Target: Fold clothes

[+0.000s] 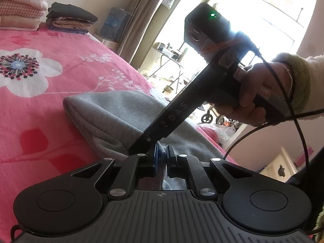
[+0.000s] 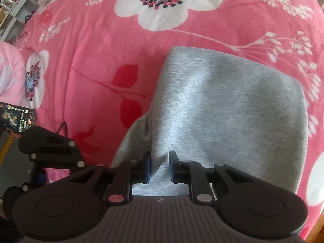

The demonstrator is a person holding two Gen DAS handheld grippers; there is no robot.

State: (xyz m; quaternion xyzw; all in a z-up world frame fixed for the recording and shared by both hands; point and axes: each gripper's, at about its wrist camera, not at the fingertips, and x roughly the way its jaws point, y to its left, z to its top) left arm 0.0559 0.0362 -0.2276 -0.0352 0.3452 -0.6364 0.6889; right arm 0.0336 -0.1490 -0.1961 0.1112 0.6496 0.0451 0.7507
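A grey garment (image 1: pixel 121 109) (image 2: pixel 232 101) lies folded on the pink flowered blanket (image 1: pixel 60 70) (image 2: pixel 91 50). My right gripper (image 2: pixel 160 166) points steeply down at its near edge, shut on a pinched ridge of grey cloth between the blue pads. In the left wrist view a hand (image 1: pixel 253 93) holds that right gripper (image 1: pixel 145 147), whose tip meets the cloth just ahead of my left gripper (image 1: pixel 162 158). The left jaws stand almost together, low over the grey fabric. Whether any cloth is caught in them I cannot tell. The left gripper (image 2: pixel 43 174) also shows at the lower left of the right wrist view.
Two stacks of folded clothes sit at the far end of the bed, one pale (image 1: pixel 22 6) and one dark-topped (image 1: pixel 70 18). A black cable (image 1: pixel 299 121) hangs from the right gripper. A dark printed box (image 2: pixel 16 115) and a shelf (image 2: pixel 12 10) stand beside the bed.
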